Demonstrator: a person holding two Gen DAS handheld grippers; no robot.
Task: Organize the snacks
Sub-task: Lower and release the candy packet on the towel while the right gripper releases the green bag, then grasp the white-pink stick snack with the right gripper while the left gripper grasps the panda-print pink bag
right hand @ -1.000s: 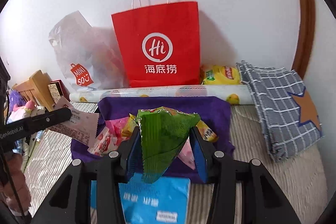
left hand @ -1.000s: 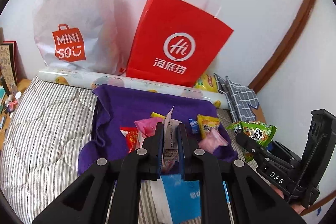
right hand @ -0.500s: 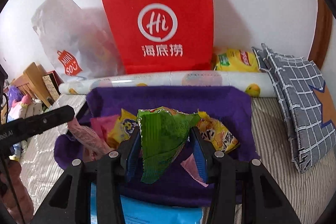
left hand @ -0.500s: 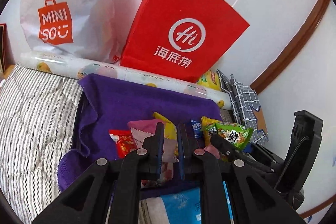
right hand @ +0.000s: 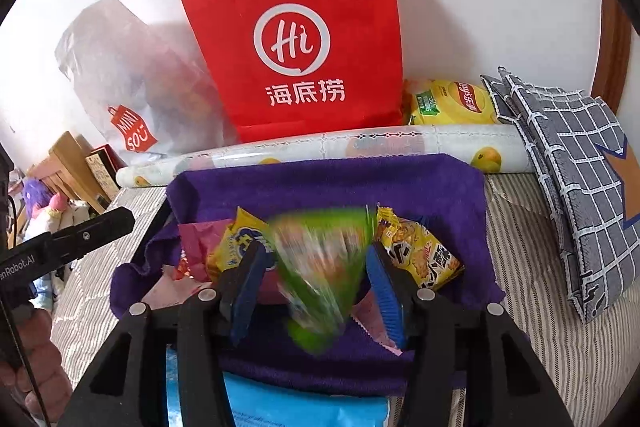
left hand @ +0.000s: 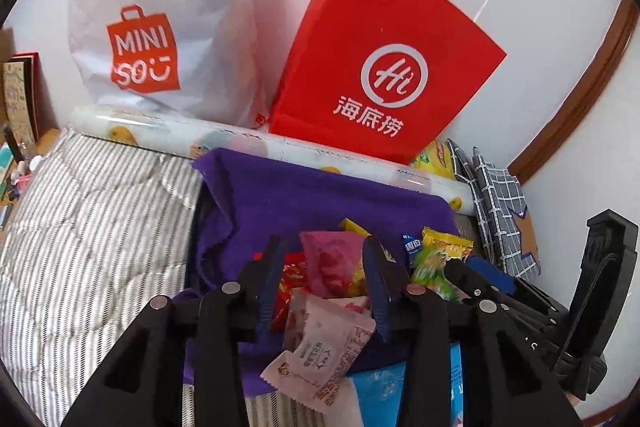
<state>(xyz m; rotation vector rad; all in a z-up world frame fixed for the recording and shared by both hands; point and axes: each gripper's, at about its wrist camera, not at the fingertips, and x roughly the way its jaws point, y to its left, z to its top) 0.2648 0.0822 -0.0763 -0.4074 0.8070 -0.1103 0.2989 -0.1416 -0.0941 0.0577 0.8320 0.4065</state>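
Observation:
A purple cloth-lined tray (left hand: 304, 195) on the bed holds several snack packets. My left gripper (left hand: 322, 251) is open over it; a pale pink packet (left hand: 320, 347) lies loose below the fingers, a darker pink one (left hand: 332, 263) between them. My right gripper (right hand: 316, 259) is open; a green packet (right hand: 320, 267), motion-blurred, is free between its fingers over the tray (right hand: 320, 179). Yellow packets (right hand: 420, 255) lie beside it. The right gripper also shows in the left wrist view (left hand: 480, 279).
A red Hi paper bag (right hand: 300, 39) and a white Miniso bag (left hand: 160, 27) lean on the wall behind a rolled printed sheet (right hand: 320, 147). A yellow chip bag (right hand: 452, 103) and checked cloth (right hand: 568, 179) sit at right. A blue packet (right hand: 304, 407) lies near me.
Both grippers moved forward over the tray and opened. The pale pink packet dropped from the left gripper; the green packet is falling out of the right.

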